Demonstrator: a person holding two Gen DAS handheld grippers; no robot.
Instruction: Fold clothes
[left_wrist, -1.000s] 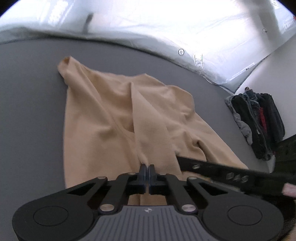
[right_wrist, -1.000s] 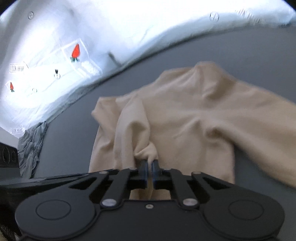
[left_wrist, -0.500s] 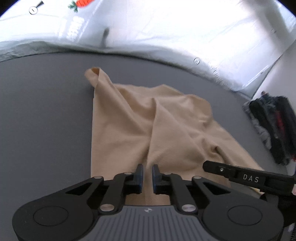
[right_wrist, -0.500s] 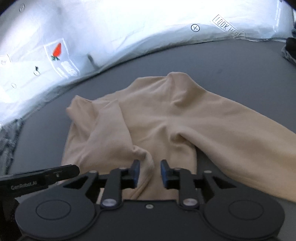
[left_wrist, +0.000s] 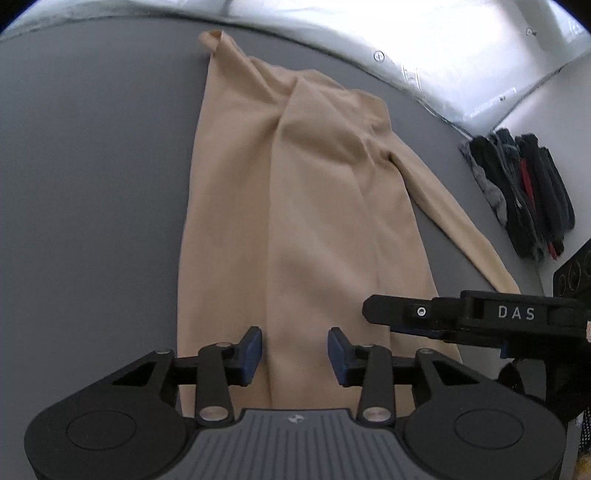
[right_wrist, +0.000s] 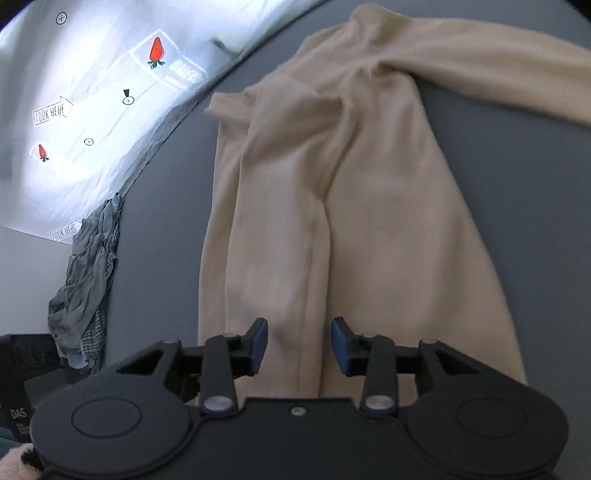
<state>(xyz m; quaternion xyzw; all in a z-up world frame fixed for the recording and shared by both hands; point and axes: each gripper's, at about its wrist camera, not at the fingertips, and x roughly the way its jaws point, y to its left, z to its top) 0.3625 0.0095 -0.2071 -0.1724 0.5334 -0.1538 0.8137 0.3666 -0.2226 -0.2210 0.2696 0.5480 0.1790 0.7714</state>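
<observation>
Fingers (left_wrist: 251, 350) apart on both my grippers, holding nothing; beige top (left_wrist: 314, 206) lies part-folded on worktop (left_wrist: 92, 184).

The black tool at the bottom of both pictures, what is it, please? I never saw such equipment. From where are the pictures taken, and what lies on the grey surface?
It is a hand-held gripper with two fingers; a person carries one in each hand, and no robot arm is involved. Each picture comes from a wide-angle camera on one gripper, looking forward along its fingers. One shows the left gripper, the other the right gripper. Both are open and hold nothing. On the grey table lies a beige long-sleeved top, one sleeve folded over the body, the other stretched out to the side. Dark clothes are piled at one edge and a grey crumpled cloth at another.
</observation>
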